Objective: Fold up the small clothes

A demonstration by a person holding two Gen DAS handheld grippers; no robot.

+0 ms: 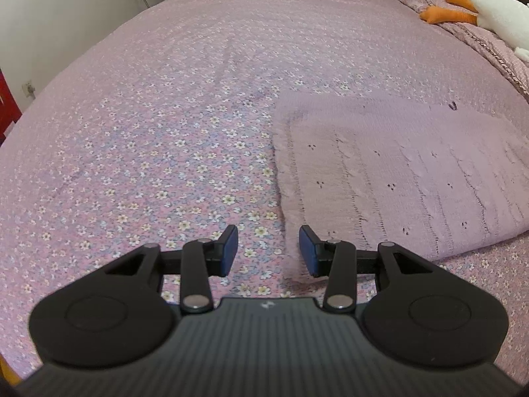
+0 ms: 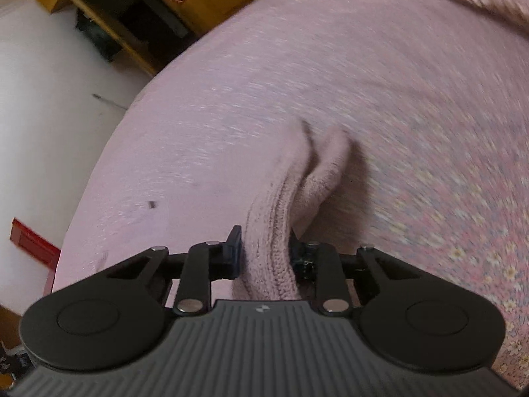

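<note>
Pink knit top (image 1: 396, 172) lies flat on the bed (image 1: 165, 99); your right claw (image 2: 264, 251) pinches its bunched edge, left claw (image 1: 267, 251) spread empty beside it, so carry that edge across.

It was a bedroom in a home. A wide bed (image 1: 165, 99) filled most of both views, covered by a pink spread printed with small flowers. A white plush toy with orange feet (image 1: 489, 6) lay at its far corner on a matching pink cloth. Beyond the bed stood wooden furniture (image 2: 139, 16) with open shelves, against plain white walls (image 1: 66, 16).
</note>
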